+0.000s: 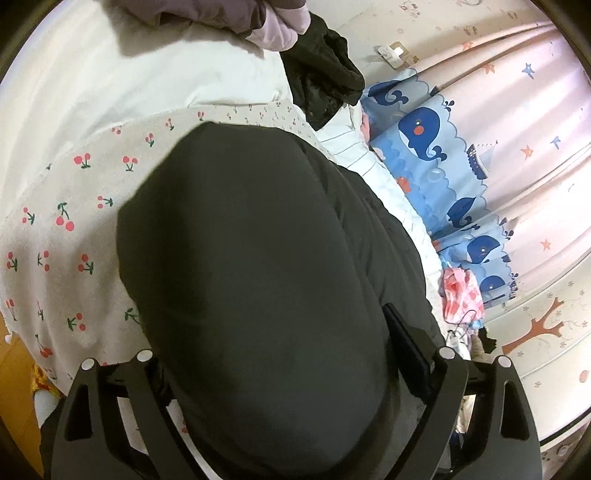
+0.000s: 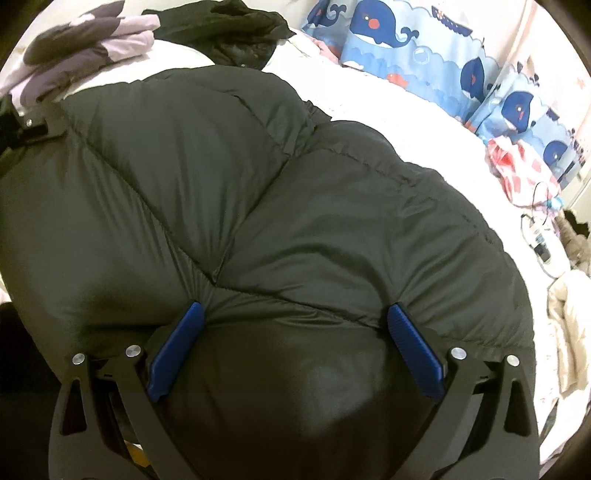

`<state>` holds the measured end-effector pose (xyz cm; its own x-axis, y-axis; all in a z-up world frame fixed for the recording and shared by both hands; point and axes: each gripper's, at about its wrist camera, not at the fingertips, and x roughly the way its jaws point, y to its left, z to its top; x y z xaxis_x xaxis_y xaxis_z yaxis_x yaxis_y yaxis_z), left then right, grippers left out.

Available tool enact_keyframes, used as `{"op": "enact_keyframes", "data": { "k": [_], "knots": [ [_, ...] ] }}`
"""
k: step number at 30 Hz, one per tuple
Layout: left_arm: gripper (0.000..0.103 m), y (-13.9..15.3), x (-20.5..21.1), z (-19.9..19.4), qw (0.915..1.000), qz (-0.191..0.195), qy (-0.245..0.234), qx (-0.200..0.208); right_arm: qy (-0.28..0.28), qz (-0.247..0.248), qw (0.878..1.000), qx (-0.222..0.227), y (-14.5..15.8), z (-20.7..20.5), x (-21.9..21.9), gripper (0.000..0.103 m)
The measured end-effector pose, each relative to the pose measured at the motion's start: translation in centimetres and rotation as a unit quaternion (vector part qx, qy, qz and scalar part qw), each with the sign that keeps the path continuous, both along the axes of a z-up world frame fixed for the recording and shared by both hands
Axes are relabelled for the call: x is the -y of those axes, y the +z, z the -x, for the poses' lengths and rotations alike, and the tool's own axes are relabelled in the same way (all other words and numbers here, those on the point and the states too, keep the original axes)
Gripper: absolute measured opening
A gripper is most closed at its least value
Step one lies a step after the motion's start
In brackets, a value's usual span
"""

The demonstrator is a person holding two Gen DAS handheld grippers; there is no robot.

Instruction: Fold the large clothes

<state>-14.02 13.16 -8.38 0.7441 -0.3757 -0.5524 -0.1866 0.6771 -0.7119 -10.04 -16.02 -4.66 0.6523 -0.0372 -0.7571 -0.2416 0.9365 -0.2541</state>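
A big dark puffer jacket (image 2: 258,184) lies on the bed and fills most of both views; in the left wrist view its bulk (image 1: 258,277) bulges between the fingers. My left gripper (image 1: 280,332) stands wide open with jacket padding between its fingers (image 1: 406,343); the left finger is hidden by the fabric. My right gripper (image 2: 293,314) is wide open, its blue pads (image 2: 181,343) pressing down on the jacket on either side of a puffed section. The left gripper's body shows at the jacket's far left edge in the right wrist view (image 2: 33,118).
The bed has a cherry-print sheet (image 1: 66,229) and a white duvet (image 1: 129,74). A purple garment (image 2: 74,48) and a black garment (image 2: 236,29) lie at the far end. A whale-print curtain (image 1: 436,147) hangs along the right side. A charger and cables (image 2: 539,240) lie near the bed edge.
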Motion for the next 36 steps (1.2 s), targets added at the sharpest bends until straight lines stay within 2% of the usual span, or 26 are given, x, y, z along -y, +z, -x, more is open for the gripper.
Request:
{"op": "enact_keyframes", "data": {
  "k": [3,7,10,12,16,19,22,24,25,28,31,33,34,36],
  "knots": [
    [0.087,-0.4,-0.5,-0.2,0.9998,0.021,-0.004,-0.006,0.007,0.015,1.000,0.018,0.3,0.7,-0.5,0.096],
    [0.087,-0.7,-1.0,-0.3,0.9992,0.038,-0.008,-0.010,0.019,0.008,0.999,0.037,0.8,1.7,-0.3,0.096],
    [0.087,-0.6,-1.0,-0.3,0.9990,0.042,-0.015,-0.005,0.028,-0.031,0.999,0.024,1.6,1.4,0.3,0.096],
    [0.087,-0.6,-0.9,-0.2,0.9989,0.044,-0.015,-0.006,0.024,-0.060,0.997,0.034,2.8,1.1,0.5,0.096],
    [0.087,-0.7,-0.9,-0.3,0.9988,0.047,-0.013,-0.011,-0.007,-0.084,0.994,0.075,6.6,-2.3,1.2,0.096],
    [0.087,-0.9,-1.0,-0.4,0.9986,0.050,-0.013,-0.013,-0.032,-0.068,0.993,0.086,7.8,-6.4,1.4,0.096],
    [0.088,-1.1,-1.0,-0.7,0.9982,0.056,-0.013,-0.015,-0.069,-0.047,0.995,0.049,5.6,-11.9,1.7,0.096],
    [0.088,-1.4,-0.8,-1.0,0.9978,0.061,-0.013,-0.021,-0.069,-0.026,0.996,-0.046,0.7,-15.1,1.4,0.096],
    [0.089,-1.5,-0.7,-1.1,0.9976,0.064,-0.014,-0.023,-0.066,-0.035,0.996,-0.050,0.0,-15.5,1.4,0.096],
    [0.089,-2.0,-0.8,-1.3,0.9963,0.078,-0.015,-0.033,-0.067,-0.046,0.995,-0.050,1.3,-14.7,1.7,0.096],
    [0.089,-2.4,-1.4,-1.3,0.9945,0.099,-0.014,-0.030,-0.026,-0.058,0.998,0.002,3.7,-9.8,1.5,0.096],
    [0.089,-2.9,-1.7,-1.6,0.9926,0.117,-0.011,-0.033,-0.010,-0.046,0.999,-0.005,2.9,-8.1,1.1,0.096],
    [0.089,-3.2,-1.6,-1.8,0.9915,0.124,-0.014,-0.036,-0.003,-0.022,1.000,-0.015,1.4,-7.4,0.7,0.096],
    [0.089,-3.0,-1.1,-2.1,0.9926,0.114,-0.019,-0.037,-0.001,-0.027,1.000,-0.016,0.7,-7.2,1.2,0.096]
  ]
}}
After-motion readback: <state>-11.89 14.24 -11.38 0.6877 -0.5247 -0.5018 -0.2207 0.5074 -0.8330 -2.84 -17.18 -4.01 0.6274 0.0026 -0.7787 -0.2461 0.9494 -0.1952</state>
